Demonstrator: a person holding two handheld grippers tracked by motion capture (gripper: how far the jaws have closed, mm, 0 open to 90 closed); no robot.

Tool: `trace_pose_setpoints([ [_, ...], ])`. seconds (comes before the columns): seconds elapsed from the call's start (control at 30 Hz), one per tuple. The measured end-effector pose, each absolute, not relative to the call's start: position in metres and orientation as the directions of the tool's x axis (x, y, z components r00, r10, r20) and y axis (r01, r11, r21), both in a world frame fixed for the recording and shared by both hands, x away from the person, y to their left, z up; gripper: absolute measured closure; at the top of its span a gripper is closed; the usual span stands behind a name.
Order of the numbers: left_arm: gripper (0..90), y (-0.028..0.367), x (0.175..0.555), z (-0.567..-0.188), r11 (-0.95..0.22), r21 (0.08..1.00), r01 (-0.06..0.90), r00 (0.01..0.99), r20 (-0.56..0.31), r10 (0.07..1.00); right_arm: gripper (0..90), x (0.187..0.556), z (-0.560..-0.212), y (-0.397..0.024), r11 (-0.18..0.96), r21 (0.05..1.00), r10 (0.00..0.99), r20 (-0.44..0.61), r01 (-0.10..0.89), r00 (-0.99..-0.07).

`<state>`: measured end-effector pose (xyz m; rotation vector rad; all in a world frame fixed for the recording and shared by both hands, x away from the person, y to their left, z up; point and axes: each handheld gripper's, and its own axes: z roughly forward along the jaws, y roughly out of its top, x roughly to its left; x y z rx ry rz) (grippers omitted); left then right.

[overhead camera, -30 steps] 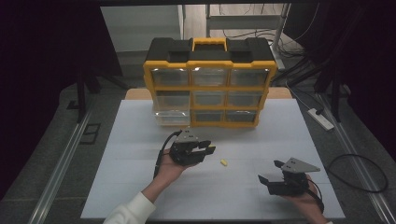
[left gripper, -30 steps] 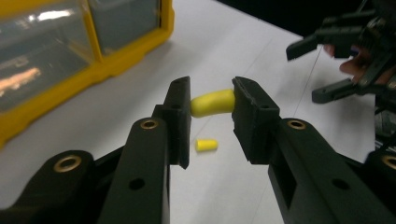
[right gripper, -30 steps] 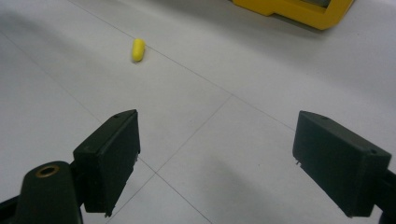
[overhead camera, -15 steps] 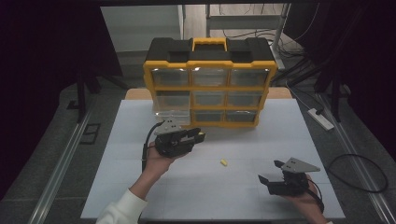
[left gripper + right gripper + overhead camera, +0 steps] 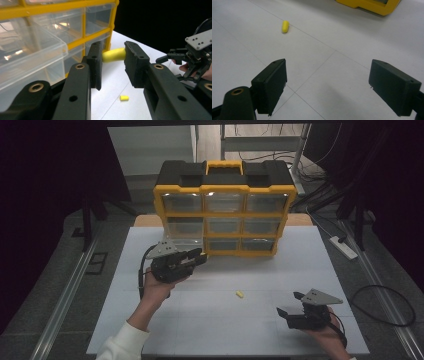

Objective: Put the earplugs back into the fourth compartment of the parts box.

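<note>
My left claw [image 5: 113,55] is clamped on a small yellow plug [image 5: 113,55] — it sits crosswise between the two black pads, pinched near their tips, its rounded end against the left pad. From above, that claw [image 5: 197,256] is held up just in front of the yellow organizer [image 5: 224,207], at the lower-left drawer [image 5: 185,242], which stands pulled out a little from the frame; in the left gripper view the clear drawer [image 5: 30,57] juts toward me at the left. A second yellow plug [image 5: 240,294] lies loose on the white table [image 5: 250,330], between my two hands — I see it below my left pads [image 5: 124,97] and up ahead of my right ones [image 5: 285,26]. My right claw [image 5: 327,85] is spread wide and holds nothing, low over the table near its front right corner [image 5: 290,306], well apart from the organizer. A white power strip [image 5: 343,247] lies off the table's right edge.
</note>
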<state>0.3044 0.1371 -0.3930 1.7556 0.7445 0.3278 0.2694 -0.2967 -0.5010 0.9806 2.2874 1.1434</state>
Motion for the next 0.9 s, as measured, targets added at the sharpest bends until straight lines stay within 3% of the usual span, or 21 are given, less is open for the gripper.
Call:
trace_pose_setpoints([
  [0.4,67.5,0.153,0.308,-0.381,-0.121,0.947,0.299,0.739,-0.149,0.657,15.9,0.27,-0.501,-0.297,0.413,0.812,0.744,-0.04,0.412,-0.667],
  [0.9,67.5,0.157,0.341,-0.362,-0.125,0.942,0.31,0.693,-0.134,0.709,15.9,0.27,-0.5,-0.297,0.415,0.815,0.74,-0.043,0.405,-0.672],
])
